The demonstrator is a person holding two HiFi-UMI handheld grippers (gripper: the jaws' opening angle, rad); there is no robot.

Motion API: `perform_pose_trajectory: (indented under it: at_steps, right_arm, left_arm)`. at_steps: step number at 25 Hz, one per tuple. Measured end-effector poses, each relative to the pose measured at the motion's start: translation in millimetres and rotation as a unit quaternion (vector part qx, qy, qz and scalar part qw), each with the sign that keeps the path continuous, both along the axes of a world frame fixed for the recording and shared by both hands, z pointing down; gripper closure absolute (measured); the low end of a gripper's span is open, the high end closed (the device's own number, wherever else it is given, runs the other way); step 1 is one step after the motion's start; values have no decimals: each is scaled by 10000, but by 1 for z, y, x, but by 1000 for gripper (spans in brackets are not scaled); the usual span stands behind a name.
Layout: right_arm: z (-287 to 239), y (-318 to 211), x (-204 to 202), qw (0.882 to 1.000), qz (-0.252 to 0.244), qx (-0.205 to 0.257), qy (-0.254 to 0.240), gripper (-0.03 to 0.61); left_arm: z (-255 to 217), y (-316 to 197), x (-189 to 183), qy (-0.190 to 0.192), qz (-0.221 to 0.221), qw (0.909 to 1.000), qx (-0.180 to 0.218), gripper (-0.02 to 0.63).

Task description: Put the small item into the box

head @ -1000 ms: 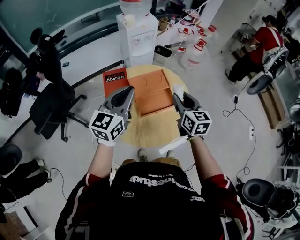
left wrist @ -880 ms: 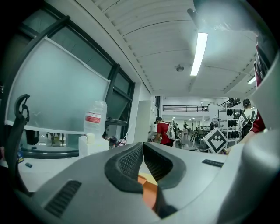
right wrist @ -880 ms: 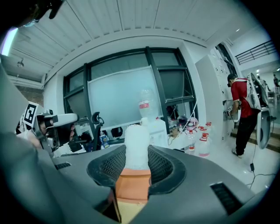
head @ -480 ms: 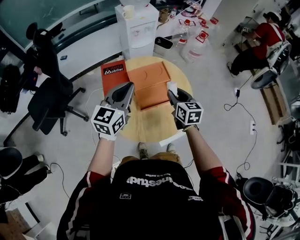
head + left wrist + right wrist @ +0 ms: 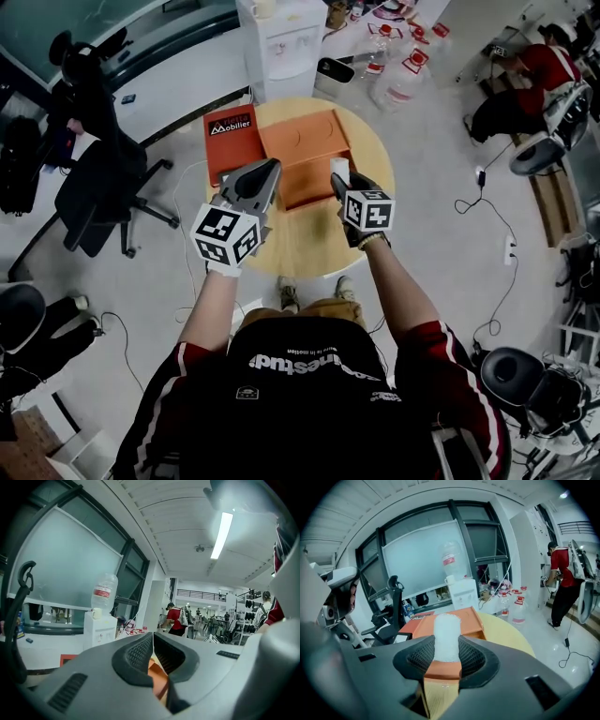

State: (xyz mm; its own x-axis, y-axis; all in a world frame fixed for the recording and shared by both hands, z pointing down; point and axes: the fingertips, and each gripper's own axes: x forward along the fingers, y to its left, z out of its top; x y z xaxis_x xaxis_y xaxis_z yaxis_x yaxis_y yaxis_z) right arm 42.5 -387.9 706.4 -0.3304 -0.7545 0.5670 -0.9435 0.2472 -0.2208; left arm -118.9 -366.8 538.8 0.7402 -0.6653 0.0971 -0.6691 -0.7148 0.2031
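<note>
One white small item [image 5: 446, 632] clamped in my right fingers [image 5: 474, 660], long axis along them, tip poking forward. Orange box [image 5: 309, 150] open on tabletop [image 5: 377, 159], dead ahead and lower. Left fingers [image 5: 137, 654] closed, empty, by box's left side.

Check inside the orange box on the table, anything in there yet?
Head view: the visible floor of the orange box is bare. The left gripper and the right gripper, shut on the white small item, cover its near corners, so those can't be checked.
</note>
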Motion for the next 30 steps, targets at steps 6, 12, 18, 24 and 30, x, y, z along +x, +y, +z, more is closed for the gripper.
perform_pose_trajectory:
  at_steps: [6,12,18,24,30]
  right_arm:
    - [36,-3,0,9993,35,-354,96,405]
    - [57,-3,4,9985,114,-509,134,403]
    - [70,-6,-1,9983,53,-569,136,403]
    - [74,-10,-8,9983,2,-570,116,402]
    - [81,-9,-11,9982,-152,-586,19,396]
  left_arm:
    - [14,5,-5,-11,-60,9999,-161,591]
    - [29,1,-13,-48,-158,9995,-265,591]
    - [57,-15,-19,-156,-289,9982,-494,591]
    - [73,-15,-28,-304,-331,9970,-623,591]
    - [82,-8,-32,-307,-379,9962,-726,591]
